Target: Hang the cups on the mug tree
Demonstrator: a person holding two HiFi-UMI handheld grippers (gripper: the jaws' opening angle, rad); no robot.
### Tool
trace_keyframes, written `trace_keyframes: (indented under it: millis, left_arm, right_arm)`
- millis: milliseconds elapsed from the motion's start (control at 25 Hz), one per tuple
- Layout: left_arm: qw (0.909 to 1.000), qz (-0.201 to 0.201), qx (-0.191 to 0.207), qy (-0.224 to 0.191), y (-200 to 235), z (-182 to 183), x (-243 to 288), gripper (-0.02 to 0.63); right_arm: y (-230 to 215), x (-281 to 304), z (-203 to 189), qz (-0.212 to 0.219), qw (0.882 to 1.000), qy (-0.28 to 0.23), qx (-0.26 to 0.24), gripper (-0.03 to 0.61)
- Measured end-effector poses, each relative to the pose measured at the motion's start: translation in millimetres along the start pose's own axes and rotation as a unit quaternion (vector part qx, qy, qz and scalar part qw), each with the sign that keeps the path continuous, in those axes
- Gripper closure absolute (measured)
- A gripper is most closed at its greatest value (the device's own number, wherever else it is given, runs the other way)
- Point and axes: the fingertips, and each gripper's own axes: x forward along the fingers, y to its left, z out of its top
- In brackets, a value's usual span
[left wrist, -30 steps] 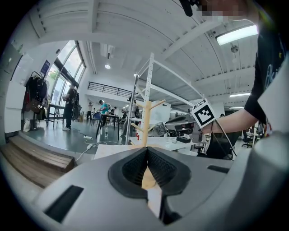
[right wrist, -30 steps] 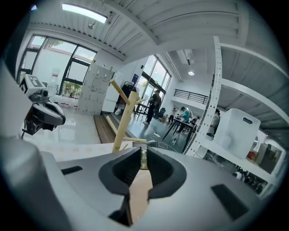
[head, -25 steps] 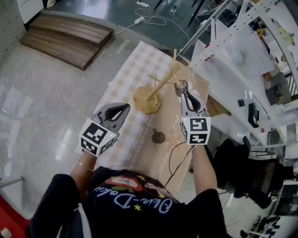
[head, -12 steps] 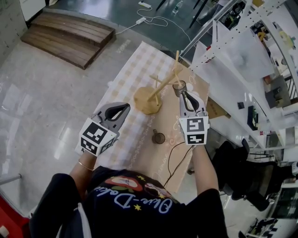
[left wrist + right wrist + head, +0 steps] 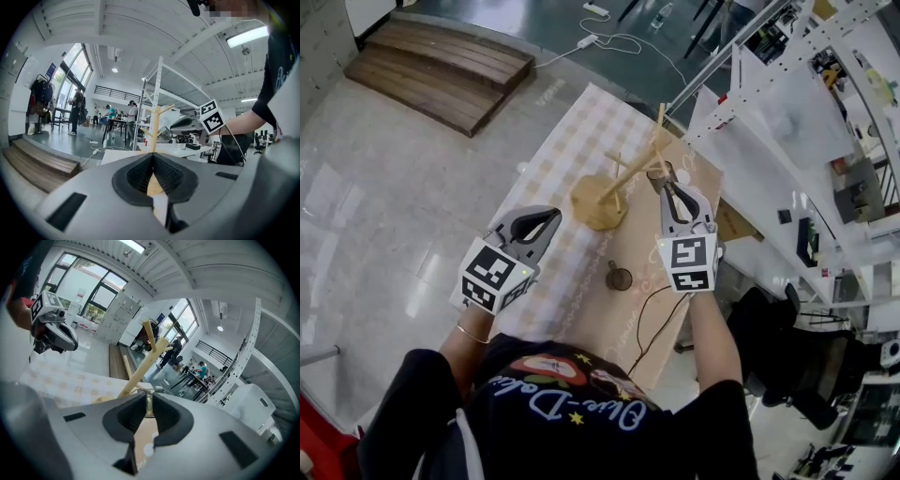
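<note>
One small dark cup (image 5: pixel 661 172) clamped in right hand-held gripper (image 5: pixel 668 187), at peg (image 5: pixel 630 170) of pale wooden mug tree (image 5: pixel 598 202). If peg missed, cup may be dropped, tree tipped. Closed, empty: left hand-held gripper (image 5: pixel 551 218).

The pale wooden mug tree (image 5: pixel 598 201) stands on the long checked-cloth table (image 5: pixel 572 131), with 1 small dark cup (image 5: pixel 620 277) before it. At the tree's right, the right gripper (image 5: pixel 667 182) clamps 1 grey metal cup (image 5: pixel 663 172). The left gripper (image 5: pixel 546 221) lies left of the tree, nearer the person.
</note>
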Motion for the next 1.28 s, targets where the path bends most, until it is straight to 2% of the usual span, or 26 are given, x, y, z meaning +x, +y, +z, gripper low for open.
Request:
trace_keyframes:
  millis: [480,880,1280]
  left_arm:
    - [1.0000,0.003,-0.005,0.001,0,-1,-2,0.606]
    - [1.0000,0.008,-0.007,0.000,3,-1,-4,0.606]
    - [0.9999,0.011,-0.009,0.000,4,-1,-6,0.606]
  right_arm:
    - [6,0,11,-0.005,0.995,0.006,-0.098,0.532]
    - [10,3,17,-0.005,0.992,0.006,-0.128,0.532]
    - [19,5,24,-0.007,0.982,0.005,-0.188,0.532]
